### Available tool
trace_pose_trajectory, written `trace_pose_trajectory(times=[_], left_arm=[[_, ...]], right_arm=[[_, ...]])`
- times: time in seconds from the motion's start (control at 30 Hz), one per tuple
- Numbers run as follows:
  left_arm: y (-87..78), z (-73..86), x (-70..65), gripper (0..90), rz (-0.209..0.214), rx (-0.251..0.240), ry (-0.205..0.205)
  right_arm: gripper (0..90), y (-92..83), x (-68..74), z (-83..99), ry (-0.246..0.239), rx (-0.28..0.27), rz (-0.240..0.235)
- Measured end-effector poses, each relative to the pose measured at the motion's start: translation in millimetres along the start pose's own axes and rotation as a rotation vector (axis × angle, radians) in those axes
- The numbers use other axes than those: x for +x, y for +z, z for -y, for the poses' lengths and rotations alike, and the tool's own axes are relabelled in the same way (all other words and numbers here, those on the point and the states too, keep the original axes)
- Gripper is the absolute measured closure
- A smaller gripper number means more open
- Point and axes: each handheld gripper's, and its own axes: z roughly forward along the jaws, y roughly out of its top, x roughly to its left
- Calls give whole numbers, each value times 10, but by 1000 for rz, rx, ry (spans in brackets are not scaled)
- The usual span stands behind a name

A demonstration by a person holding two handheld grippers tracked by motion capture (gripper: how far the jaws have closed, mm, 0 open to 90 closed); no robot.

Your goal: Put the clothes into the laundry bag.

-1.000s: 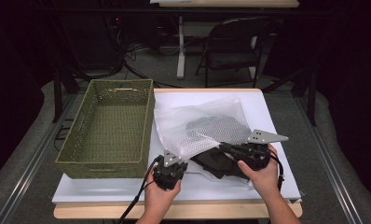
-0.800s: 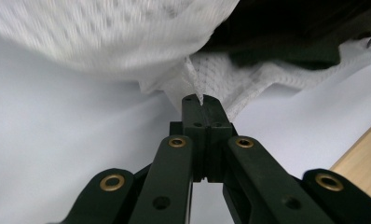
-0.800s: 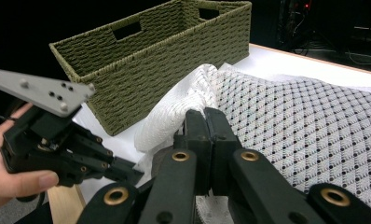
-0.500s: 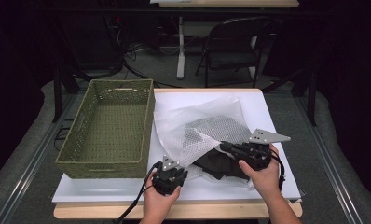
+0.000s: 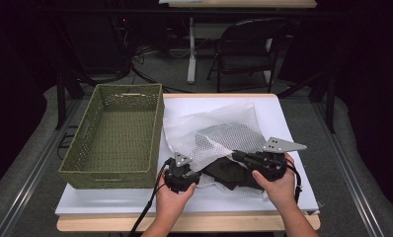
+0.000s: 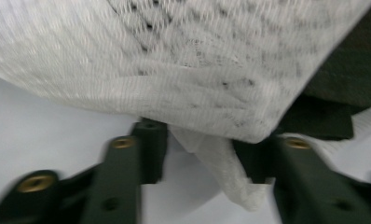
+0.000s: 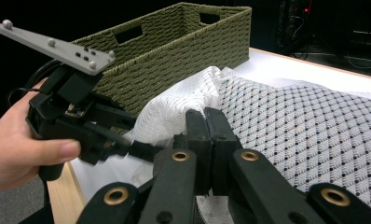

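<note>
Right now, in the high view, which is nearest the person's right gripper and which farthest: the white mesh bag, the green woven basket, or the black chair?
From the right gripper, nearest first:
1. The white mesh bag, right at its jaw tips on the table.
2. The green woven basket, across the table at its left side.
3. The black chair, beyond the table's far edge, on the floor.

White-topped table (image 5: 288, 123) with green woven basket (image 5: 116, 133), white mesh bag (image 5: 212, 131) over dark garment (image 5: 229, 173).

White mesh bag (image 5: 212, 133) lying crumpled on table, dark garment (image 5: 229, 173) partly tucked inside its near end
</note>
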Motion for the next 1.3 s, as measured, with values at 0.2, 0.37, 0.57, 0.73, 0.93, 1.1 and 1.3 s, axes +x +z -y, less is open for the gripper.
trace_pose_trajectory(times=[0.2, 0.37, 0.57, 0.73, 0.93, 1.1, 1.3], left_arm=[[-134, -51, 41, 888, 2, -56, 3], [-295, -61, 48, 890, 20, -52, 15], [-510, -12, 40, 892, 36, -39, 35], [-647, -2, 29, 894, 0, -30, 77], [-572, -148, 215, 893, -45, -17, 17], [-457, -200, 276, 854, -40, -20, -49], [-637, -137, 141, 778, 10, -40, -33]], right_arm=[[895, 24, -21, 40, 12, 14, 2], [896, 0, -39, 34, 16, 7, 10], [896, -28, -42, 20, 11, -1, 9], [895, -15, 20, 10, -4, 10, -5], [896, 36, 97, 32, -26, 27, -23], [896, 81, 116, 43, -25, 38, -29], [896, 55, 74, 31, -12, 21, -24]])
